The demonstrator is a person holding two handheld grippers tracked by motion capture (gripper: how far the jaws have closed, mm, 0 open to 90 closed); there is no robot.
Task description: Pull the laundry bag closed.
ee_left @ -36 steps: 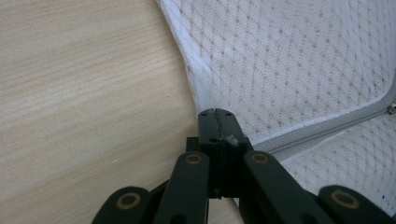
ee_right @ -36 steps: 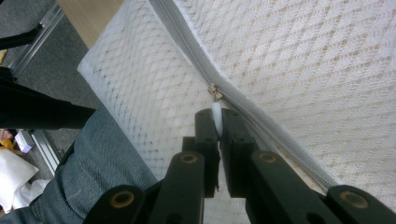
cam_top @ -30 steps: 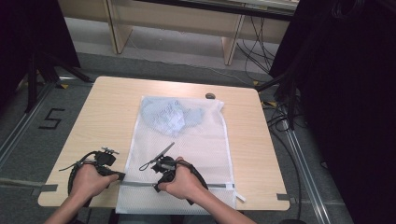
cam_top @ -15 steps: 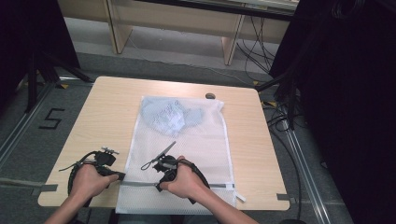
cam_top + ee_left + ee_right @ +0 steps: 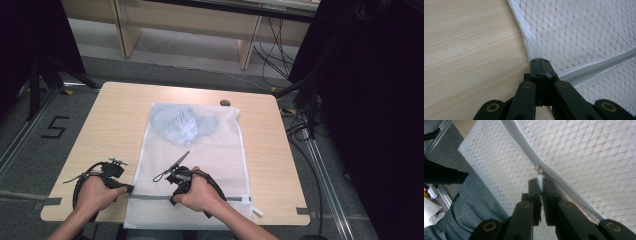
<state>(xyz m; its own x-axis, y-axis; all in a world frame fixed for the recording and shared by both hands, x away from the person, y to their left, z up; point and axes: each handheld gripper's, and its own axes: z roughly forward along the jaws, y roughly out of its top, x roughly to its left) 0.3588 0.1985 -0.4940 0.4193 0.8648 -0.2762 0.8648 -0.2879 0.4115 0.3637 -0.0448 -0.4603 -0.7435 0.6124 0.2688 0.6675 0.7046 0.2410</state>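
A white mesh laundry bag lies flat on the wooden table, with a light blue garment inside its far end. A grey zipper runs across the bag's near end. My left gripper is shut on the bag's left edge where the zipper starts, jaws pressed together on the fabric. My right gripper points down at the zipper line. Its jaws are shut on the white zipper pull, just behind the metal slider.
A small dark object sits on the table by the bag's far right corner. The bag's near end hangs over the table's front edge above the person's jeans-clad leg. A taped "5" marks the floor at left.
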